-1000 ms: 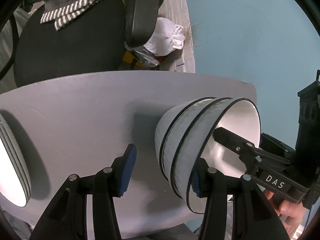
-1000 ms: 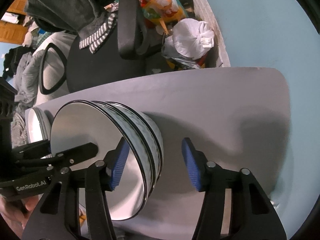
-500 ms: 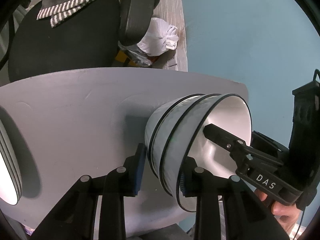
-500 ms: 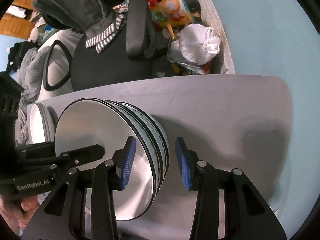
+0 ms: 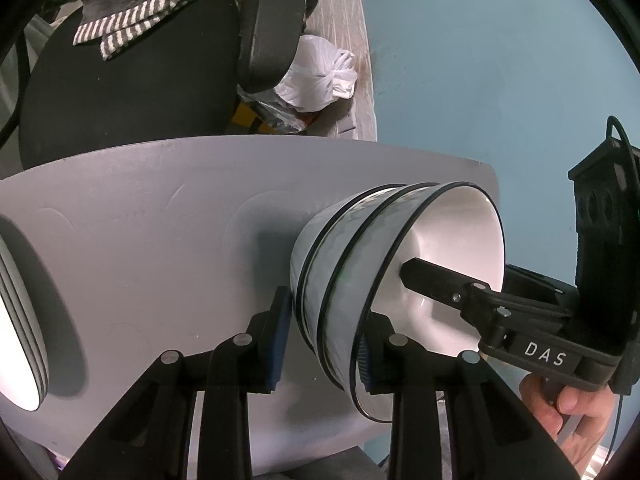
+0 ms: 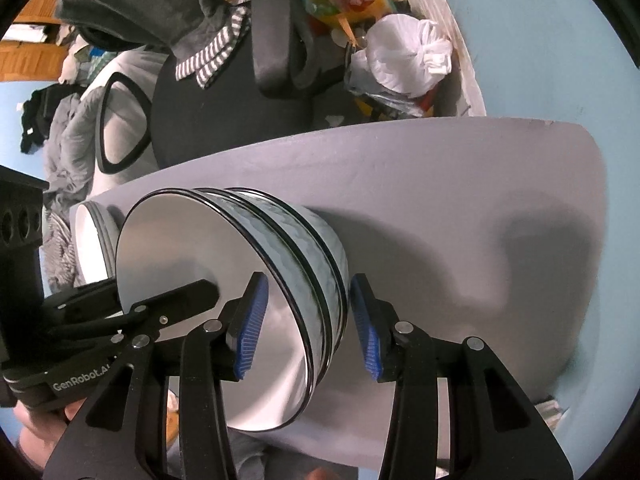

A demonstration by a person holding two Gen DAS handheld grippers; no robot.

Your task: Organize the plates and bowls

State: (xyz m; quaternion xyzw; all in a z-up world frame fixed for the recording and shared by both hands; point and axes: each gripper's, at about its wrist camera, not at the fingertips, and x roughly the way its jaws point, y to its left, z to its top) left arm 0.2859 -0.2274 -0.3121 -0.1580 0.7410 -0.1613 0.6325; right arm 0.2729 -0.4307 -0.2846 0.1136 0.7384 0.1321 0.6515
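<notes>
Three nested white bowls [image 5: 348,248] with black rims and grey patterned walls stand stacked on the grey table [image 5: 140,220]. My left gripper [image 5: 322,344] is shut on the stack's near wall, one blue pad outside and the other inside the top bowl. From the opposite side my right gripper [image 6: 308,332] is shut on the same bowls [image 6: 304,232], left pad inside and right pad outside. Each view also shows the other gripper's finger reaching into the top bowl. A stack of white plates [image 5: 20,320] lies at the table's left end, also visible as plates [image 6: 94,240] behind the bowls.
Behind the table [image 6: 480,184] stands a black office chair [image 5: 120,80] with a striped cloth on it. A tied white plastic bag [image 5: 316,76] sits on the floor by the blue wall [image 5: 480,60]. A person's hand [image 5: 568,408] holds the right gripper's handle.
Both grippers' jaws have come together from wide open onto the walls of the bowl stack. The bowls and plates stay where they were.
</notes>
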